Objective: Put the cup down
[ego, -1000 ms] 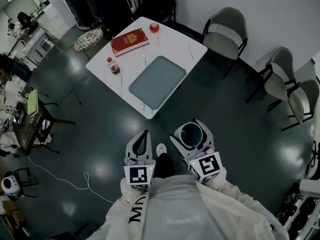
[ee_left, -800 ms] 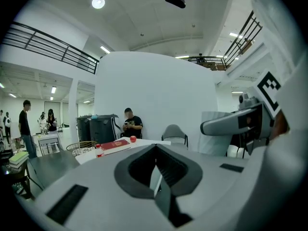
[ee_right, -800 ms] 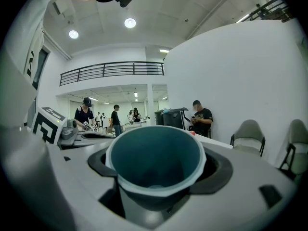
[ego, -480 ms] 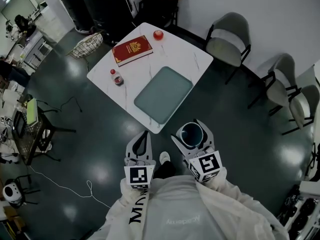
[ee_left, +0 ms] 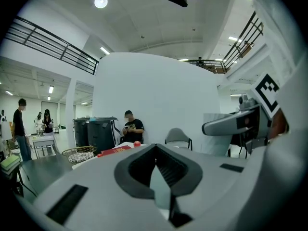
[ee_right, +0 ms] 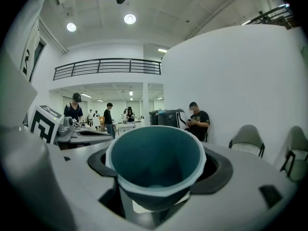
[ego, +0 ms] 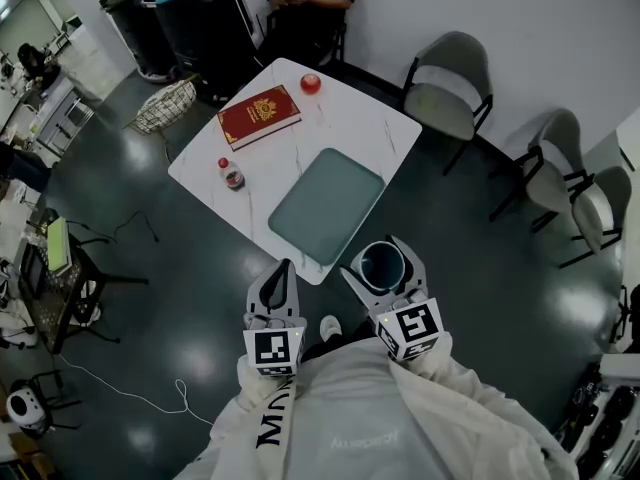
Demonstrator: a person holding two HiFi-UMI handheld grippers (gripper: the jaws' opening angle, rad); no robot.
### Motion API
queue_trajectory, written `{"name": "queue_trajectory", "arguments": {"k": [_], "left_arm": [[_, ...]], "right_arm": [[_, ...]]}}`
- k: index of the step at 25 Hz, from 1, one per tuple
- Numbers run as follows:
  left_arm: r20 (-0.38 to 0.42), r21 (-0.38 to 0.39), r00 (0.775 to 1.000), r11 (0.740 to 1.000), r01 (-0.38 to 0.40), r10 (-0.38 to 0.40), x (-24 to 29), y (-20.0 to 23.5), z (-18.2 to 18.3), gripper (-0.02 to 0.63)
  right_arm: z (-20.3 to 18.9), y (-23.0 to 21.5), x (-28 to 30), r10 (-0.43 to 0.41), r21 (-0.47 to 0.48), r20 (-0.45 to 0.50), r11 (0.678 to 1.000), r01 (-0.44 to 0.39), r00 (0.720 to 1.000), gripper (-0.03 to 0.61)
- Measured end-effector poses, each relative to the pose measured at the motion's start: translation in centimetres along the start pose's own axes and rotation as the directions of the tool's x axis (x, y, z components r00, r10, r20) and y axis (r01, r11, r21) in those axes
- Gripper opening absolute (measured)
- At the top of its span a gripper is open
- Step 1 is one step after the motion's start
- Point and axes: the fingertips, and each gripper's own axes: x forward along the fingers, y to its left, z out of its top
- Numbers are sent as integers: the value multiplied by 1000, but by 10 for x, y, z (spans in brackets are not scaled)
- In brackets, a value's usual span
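The right hand-held gripper [ego: 374,256] grips the teal cup [ego: 383,266] between its jaws, upright and mouth up, over the dark floor [ego: 200,298] just short of the white bench [ego: 350,118]. The left hand-held gripper [ego: 284,268] is empty, its jaws closed together. The bench carries a grey-green mat [ego: 325,205], a red book [ego: 259,115], a red-capped bottle [ego: 231,174] and a small red round object [ego: 311,83].

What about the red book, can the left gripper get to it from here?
Probably not yet. The left gripper is over the floor, short of the table, and the red book lies toward its far side. Nothing blocks it; it looks too far.
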Motion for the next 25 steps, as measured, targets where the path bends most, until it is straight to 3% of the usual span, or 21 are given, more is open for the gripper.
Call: {"name": "queue_trajectory", "arguments": {"k": [12, 25], "left_arm": [[0, -8, 1000, 1000, -7, 7, 17, 4, 0, 12], [-35, 2, 997, 998, -67, 67, 59, 31, -2, 12]], "right_arm": [[4, -19, 16, -13, 4, 1, 1000, 13, 1000, 408], [7, -40, 80, 65, 14, -6, 998, -65, 998, 408]]}}
